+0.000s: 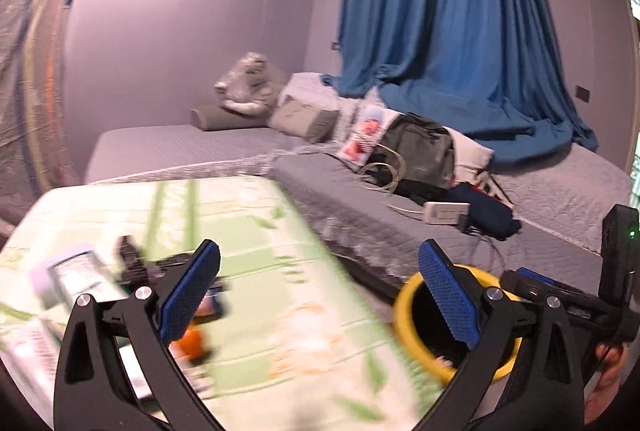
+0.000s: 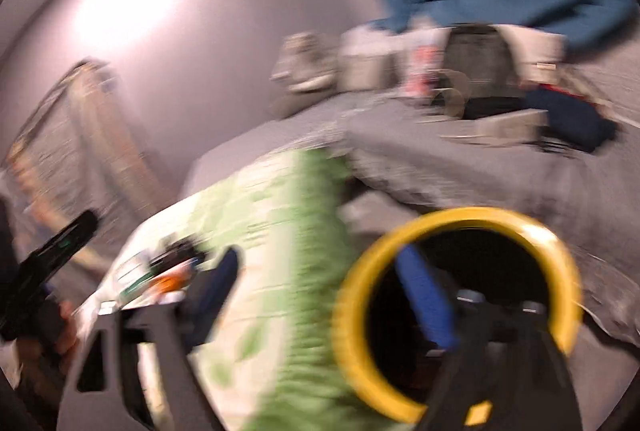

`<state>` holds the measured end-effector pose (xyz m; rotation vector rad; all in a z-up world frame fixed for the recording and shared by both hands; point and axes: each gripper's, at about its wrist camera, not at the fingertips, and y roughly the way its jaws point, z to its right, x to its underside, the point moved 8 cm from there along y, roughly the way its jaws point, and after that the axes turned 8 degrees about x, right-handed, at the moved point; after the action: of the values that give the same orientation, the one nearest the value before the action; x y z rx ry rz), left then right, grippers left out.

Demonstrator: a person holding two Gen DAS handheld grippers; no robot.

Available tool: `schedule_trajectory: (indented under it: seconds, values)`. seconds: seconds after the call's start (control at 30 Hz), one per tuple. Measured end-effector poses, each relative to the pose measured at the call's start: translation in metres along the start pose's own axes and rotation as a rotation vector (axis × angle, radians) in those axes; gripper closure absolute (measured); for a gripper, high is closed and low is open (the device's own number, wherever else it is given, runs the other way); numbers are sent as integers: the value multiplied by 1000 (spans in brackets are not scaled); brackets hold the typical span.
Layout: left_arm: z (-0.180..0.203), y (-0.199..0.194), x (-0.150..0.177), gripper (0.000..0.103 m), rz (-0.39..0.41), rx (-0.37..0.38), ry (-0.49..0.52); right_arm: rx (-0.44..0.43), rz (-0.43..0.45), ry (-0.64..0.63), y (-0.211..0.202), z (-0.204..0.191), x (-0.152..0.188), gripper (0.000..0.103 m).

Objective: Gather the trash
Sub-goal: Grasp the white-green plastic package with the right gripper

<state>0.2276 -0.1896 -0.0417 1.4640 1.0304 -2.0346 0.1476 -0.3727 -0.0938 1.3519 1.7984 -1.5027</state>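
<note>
Above the green-and-white leaf-patterned mattress (image 1: 248, 271), both claws are standing wide apart and empty, the left claw (image 1: 320, 295) and right claw (image 2: 324, 295) flanking the yellow-rimmed black bin (image 2: 456, 223).

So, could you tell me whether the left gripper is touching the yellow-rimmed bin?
Cannot tell. In the left wrist view the left gripper has open, empty jaws, and its right finger overlaps the yellow-rimmed bin, with no visible gap or contact.

Curtain (image 1: 452, 11) at 1 o'clock: deep blue. Bed cover (image 1: 192, 145): grey, quilted. Mat (image 1: 280, 271) at 7 o'clock: pale cream with green leaf stripes. Bin (image 1: 404, 305) at 5 o'clock: yellow rim, black inside. Pads (image 1: 188, 295): blue, dimpled. Wall (image 1: 192, 11): pale lilac.
</note>
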Motion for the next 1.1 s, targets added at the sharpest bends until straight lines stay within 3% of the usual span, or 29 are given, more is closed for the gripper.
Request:
schedule_trajectory:
  seconds: [0.1, 0.23, 0.3, 0.43, 0.6, 0.7, 0.93, 1.1]
  values:
    - [-53, -46, 8, 8, 34, -86, -26, -139, -33, -145, 5, -62, 18, 11]
    - [-129, -119, 31, 8, 97, -290, -82, -319, -98, -421, 4, -159, 65, 8]
    - [-167, -159, 46, 8, 124, -427, -104, -411, -145, -550, 4, -210, 95, 8]
    - [-222, -225, 79, 8, 132, -626, -163, -550, -257, -656, 13, -286, 132, 8]
    - [-257, -259, 105, 8, 115, -674, -223, -603, -361, -747, 37, -358, 151, 8]
    - [-268, -263, 111, 8, 113, -671, -244, -579, -375, -813, 57, -390, 153, 8]
    - [-281, -264, 135, 8, 86, -633, -282, -475, -498, -901, 108, -413, 177, 8]
    - [-288, -264, 144, 8, 79, -629, -298, -378, -521, -947, 134, -411, 191, 8]
